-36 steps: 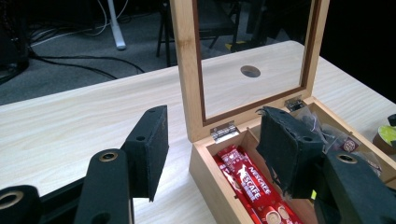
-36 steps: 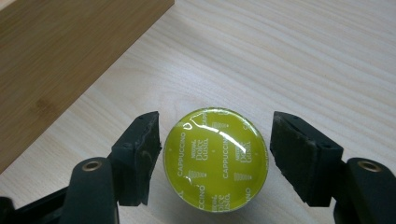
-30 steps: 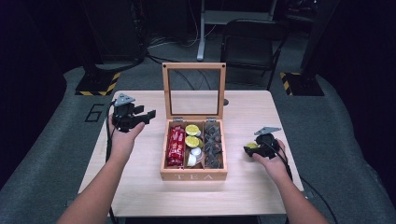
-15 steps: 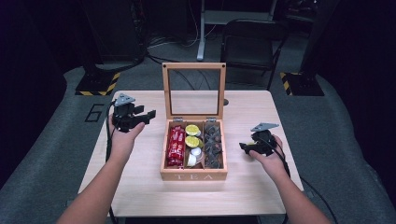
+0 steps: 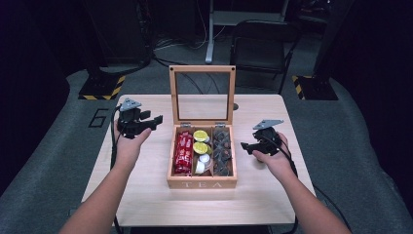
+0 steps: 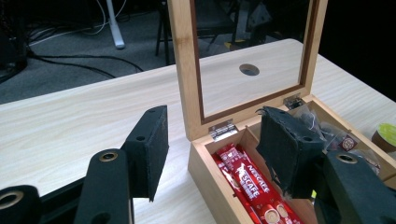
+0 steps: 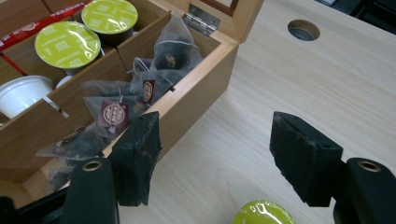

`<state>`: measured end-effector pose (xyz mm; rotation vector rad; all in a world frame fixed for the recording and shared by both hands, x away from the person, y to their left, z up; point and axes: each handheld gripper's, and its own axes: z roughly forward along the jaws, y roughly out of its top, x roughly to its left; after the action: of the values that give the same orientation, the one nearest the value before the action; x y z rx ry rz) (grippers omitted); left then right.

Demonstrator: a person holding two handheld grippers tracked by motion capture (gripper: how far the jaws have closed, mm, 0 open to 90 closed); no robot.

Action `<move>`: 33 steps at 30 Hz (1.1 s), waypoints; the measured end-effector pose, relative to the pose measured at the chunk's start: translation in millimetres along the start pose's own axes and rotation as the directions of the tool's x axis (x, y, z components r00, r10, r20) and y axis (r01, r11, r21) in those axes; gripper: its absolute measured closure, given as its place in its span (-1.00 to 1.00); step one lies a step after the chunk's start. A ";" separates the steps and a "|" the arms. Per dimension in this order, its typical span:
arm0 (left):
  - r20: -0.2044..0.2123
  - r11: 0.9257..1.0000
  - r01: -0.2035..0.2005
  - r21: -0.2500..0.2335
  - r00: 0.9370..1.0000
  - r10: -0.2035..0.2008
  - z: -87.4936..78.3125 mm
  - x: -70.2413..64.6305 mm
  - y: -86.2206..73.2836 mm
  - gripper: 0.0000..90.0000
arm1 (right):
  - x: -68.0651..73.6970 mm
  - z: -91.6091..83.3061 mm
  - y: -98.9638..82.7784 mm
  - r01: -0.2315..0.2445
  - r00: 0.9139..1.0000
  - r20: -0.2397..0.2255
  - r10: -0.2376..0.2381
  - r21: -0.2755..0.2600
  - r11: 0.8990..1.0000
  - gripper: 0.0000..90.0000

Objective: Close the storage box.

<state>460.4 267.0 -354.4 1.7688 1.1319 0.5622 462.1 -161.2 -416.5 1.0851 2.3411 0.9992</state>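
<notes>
open tea box (image 5: 201, 184) between two held tongs.

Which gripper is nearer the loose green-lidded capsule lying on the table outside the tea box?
Right. The right gripper hangs just above the capsule, jaws open; the left gripper is across the tea box, on its far side.

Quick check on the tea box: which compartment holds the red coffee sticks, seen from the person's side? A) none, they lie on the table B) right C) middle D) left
D: in the high view the red coffee sticks lie in the left compartment of the tea box, with the green-lidded capsules in the middle one and the tea bags in the right one.
</notes>
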 end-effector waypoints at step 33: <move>0.010 1.000 0.012 -0.002 1.000 -0.012 0.9 1.9 4.5 -0.05 | 6.2 11.0 79.6 0.047 0.998 -0.036 -0.048 -0.035 0.998 -0.28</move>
<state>464.0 267.6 -351.1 1.7605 1.1336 0.5463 505.1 -115.6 -365.8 1.0017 2.3584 1.0461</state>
